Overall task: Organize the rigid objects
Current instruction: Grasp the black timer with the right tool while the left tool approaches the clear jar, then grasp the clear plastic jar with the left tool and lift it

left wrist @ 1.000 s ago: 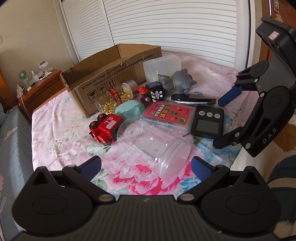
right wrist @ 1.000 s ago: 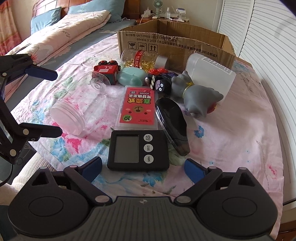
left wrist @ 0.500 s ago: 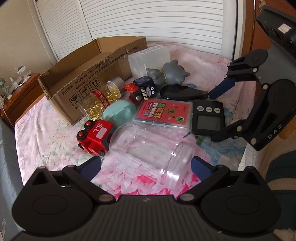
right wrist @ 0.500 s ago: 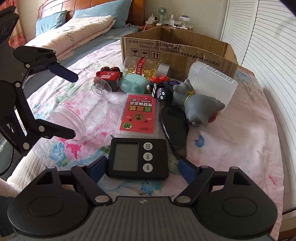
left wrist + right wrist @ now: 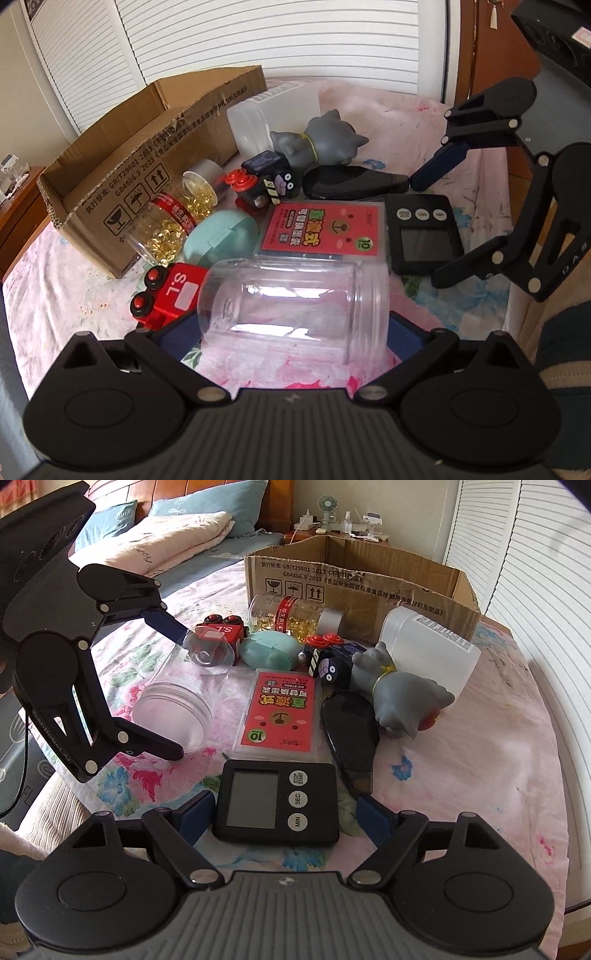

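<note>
A clear plastic jar [image 5: 295, 306] lies on its side on the floral sheet, between the open fingers of my left gripper [image 5: 291, 332]; it also shows in the right wrist view [image 5: 177, 705]. A black digital timer [image 5: 277, 805] lies between the open fingers of my right gripper [image 5: 284, 812]; it also shows in the left wrist view [image 5: 424, 232]. Neither gripper is closed on its object. Behind lie a pink card box [image 5: 282, 716], a red toy car [image 5: 173, 295], a teal case [image 5: 221, 240], a capsule jar [image 5: 177, 221], a grey cat figure [image 5: 399, 690] and a black case [image 5: 351, 738].
An open cardboard box [image 5: 362, 579] stands at the back of the bed. A frosted white container [image 5: 432, 646] and a black toy [image 5: 332, 661] lie before it. Pillows [image 5: 166, 542] and a nightstand [image 5: 332, 528] are beyond. Shuttered doors [image 5: 535, 554] stand on the right.
Both grippers have moved forward and down. The clear jar now sits between the left fingers and the timer between the right fingers. The objects have not moved.
</note>
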The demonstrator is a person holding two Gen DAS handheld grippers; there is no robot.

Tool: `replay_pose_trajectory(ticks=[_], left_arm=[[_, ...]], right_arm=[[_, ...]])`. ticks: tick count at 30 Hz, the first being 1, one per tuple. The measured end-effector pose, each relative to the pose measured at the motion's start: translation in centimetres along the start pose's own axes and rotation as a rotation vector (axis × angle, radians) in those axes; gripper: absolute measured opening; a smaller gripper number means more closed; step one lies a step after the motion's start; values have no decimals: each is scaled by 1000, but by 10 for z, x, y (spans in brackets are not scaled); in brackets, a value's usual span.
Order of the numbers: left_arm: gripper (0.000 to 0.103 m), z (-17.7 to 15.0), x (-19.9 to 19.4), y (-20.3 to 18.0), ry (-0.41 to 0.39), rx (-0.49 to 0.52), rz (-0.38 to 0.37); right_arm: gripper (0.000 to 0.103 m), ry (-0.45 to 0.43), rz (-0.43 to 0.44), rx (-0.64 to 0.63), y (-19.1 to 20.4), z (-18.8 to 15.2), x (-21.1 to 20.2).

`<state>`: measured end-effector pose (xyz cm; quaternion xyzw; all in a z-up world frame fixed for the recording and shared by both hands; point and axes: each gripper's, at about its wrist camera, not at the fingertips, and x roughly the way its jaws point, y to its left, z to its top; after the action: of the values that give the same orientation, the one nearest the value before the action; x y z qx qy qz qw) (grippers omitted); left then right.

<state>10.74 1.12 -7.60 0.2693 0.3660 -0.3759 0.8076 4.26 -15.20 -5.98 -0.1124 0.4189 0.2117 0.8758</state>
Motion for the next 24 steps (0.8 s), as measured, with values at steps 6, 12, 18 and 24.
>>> replay_pose_trajectory(ticks=[6,12,18,24], left_arm=[[99,0,-3,-2,-25,-95,4],[94,-6,-14,-4,-13,-228,63],[95,-11,-24,-12,-21,-297,123],[95,-6,-18,-12,-12,-282,128]], right_arm=[[79,-8,4,-7,2,-1,-4],[74,-15,4,-4,3,-5,-7],[75,-6,-1,11,0,-8,-11],[76,-1,-12,17,4,-4,-7]])
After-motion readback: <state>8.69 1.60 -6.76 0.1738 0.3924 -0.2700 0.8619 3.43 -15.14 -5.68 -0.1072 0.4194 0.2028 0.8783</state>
